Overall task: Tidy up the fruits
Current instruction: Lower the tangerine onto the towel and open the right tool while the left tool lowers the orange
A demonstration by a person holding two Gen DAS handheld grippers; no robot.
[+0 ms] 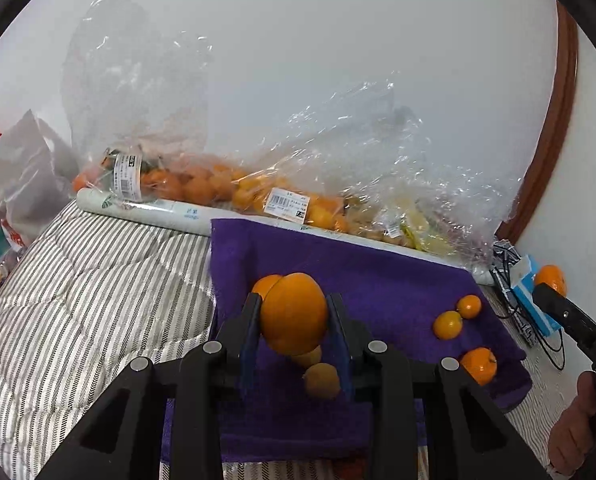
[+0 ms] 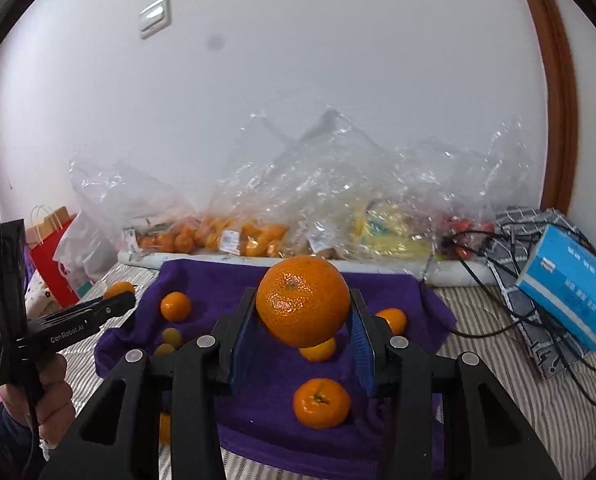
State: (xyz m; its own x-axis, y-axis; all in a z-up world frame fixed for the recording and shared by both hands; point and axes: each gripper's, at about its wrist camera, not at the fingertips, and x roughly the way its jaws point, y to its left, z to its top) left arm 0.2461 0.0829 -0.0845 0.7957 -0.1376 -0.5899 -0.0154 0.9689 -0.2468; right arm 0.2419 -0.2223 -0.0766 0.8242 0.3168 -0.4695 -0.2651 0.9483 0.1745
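Where the left view misses it, a wall switch (image 2: 154, 17) shows.

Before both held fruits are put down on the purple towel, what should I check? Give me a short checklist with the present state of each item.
1. Left tool grips its smooth orange fruit: ok.
2. Right tool grips its dimpled orange mandarin: ok.
3. Both fruits are above the purple towel: ok.
4. Free towel space directly under each fruit: not ok, small loose fruits lie there.
5. Tools apart from each other: ok.
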